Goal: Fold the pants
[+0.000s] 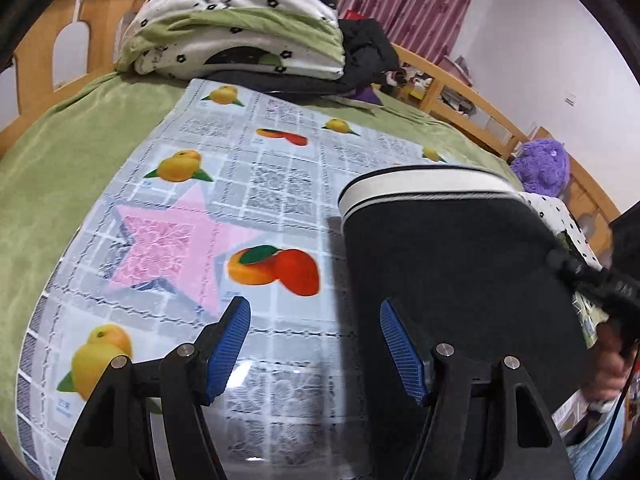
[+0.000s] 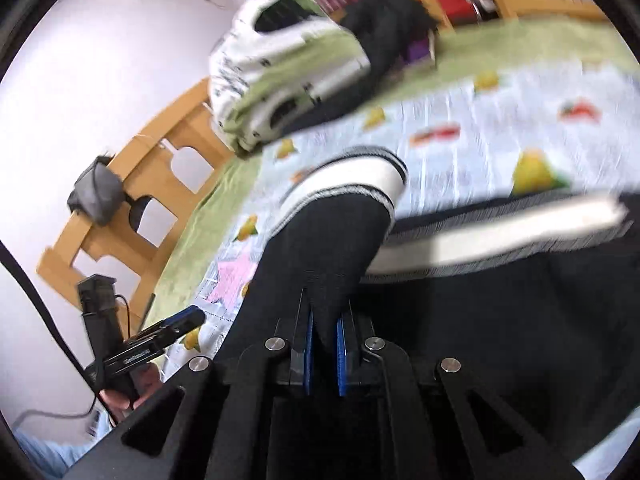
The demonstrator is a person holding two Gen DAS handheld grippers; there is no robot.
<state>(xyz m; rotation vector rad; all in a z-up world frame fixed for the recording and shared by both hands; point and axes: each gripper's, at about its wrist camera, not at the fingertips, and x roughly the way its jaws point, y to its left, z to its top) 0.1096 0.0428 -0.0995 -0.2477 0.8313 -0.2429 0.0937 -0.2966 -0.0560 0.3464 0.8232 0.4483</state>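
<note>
Black pants [image 1: 452, 264] with a white striped band [image 1: 424, 184] lie on the fruit-print cloth [image 1: 256, 184] spread over the bed. My left gripper [image 1: 314, 308] is open just left of the pants' edge, with only the cloth between its blue pads. My right gripper [image 2: 325, 316] is shut on a fold of the black pants [image 2: 320, 240], which rises from the pads up to the white band [image 2: 360, 176]. The rest of the pants [image 2: 500, 320] spreads to the right, blurred. The left gripper [image 2: 176, 328] shows at the lower left of the right wrist view, held by a hand [image 2: 132, 392].
A folded white and green quilt [image 1: 236, 28] and dark clothes [image 1: 368, 52] are piled at the head of the bed. The green sheet [image 1: 72, 152] surrounds the cloth. A wooden bed frame [image 1: 36, 48] runs around it, with a purple plush toy [image 1: 540, 164] at the right.
</note>
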